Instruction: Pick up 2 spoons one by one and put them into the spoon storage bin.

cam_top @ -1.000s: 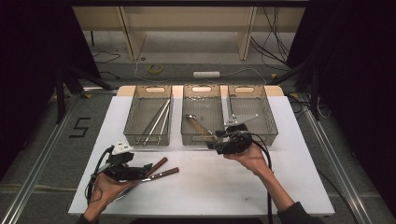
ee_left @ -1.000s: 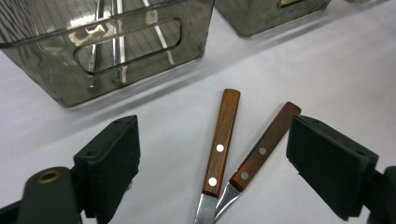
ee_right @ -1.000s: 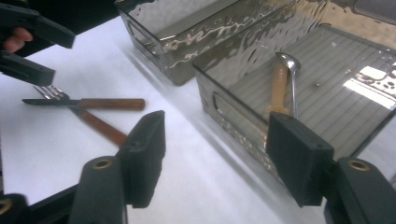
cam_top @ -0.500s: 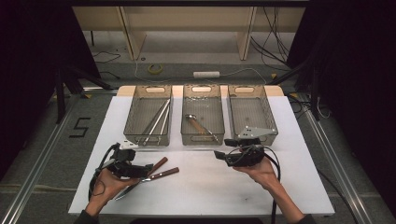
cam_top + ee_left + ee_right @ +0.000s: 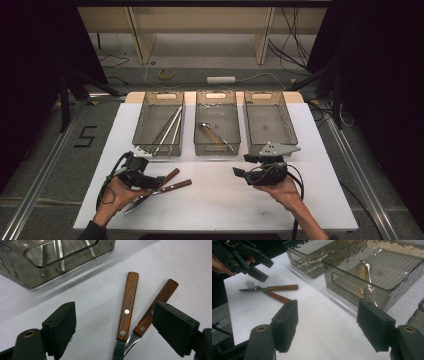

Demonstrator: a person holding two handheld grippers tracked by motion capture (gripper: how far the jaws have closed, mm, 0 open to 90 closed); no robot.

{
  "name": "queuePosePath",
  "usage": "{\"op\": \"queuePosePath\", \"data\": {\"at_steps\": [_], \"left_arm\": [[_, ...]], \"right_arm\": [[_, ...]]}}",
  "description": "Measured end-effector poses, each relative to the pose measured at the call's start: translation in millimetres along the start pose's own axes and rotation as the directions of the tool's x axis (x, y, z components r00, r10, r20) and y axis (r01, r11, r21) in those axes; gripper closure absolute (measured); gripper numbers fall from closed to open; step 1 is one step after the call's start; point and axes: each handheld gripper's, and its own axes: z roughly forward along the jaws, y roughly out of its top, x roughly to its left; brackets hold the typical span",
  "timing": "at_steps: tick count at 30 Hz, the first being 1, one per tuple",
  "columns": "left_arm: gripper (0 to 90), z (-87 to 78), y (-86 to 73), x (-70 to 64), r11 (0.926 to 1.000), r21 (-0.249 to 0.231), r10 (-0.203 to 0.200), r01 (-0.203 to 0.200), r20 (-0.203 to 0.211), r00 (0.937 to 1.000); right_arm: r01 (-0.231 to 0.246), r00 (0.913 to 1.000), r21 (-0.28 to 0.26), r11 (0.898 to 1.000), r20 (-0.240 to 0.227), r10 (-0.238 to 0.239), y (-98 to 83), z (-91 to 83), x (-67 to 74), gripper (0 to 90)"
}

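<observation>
Two wooden-handled utensils, a knife [image 5: 127,307] and a fork [image 5: 155,307], lie crossed on the white table [image 5: 220,200] in front of the left bin. In the right gripper view the fork [image 5: 252,285] shows its tines beside the knife [image 5: 279,288]. My left gripper [image 5: 150,181] is open, its jaws standing either side of both handles [image 5: 115,307] without touching them. My right gripper [image 5: 240,174] hovers low over the table in front of the middle bin, pointing left. Its jaws [image 5: 327,307] have just been opening a little further, with nothing between them.
Three smoky clear bins stand in a row at the back. The left bin [image 5: 145,117] holds long metal utensils, the middle bin [image 5: 200,120] a wooden-handled spoon [image 5: 212,134], and the right bin [image 5: 287,120] looks bare. Bare table lies between the grippers.
My right gripper has drawn back from the front of the bins toward the person and sunk closer to the table. The left gripper and the two utensils have hardly moved.
</observation>
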Motion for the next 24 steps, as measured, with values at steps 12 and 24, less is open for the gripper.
{"op": "queuePosePath", "data": {"at_steps": [12, 24], "left_arm": [[19.5, 7.5, 8.6, 1.7, 0.997, 0.075, 0.018, -0.017, -0.007, 0.9998], [19.9, 18.3, 11.5, 6.9, 0.9903, 0.138, 0.02, -0.017, -0.017, 0.9997]], "right_arm": [[-0.025, 0.9995, -0.028, 0.999, 0.018, 0.026, -10.0, -14.6, -3.1, 30.5], [-0.031, 0.9995, -0.013, 0.999, 0.01, 0.031, -16.4, -18.2, 1.4, 28.5]]}}
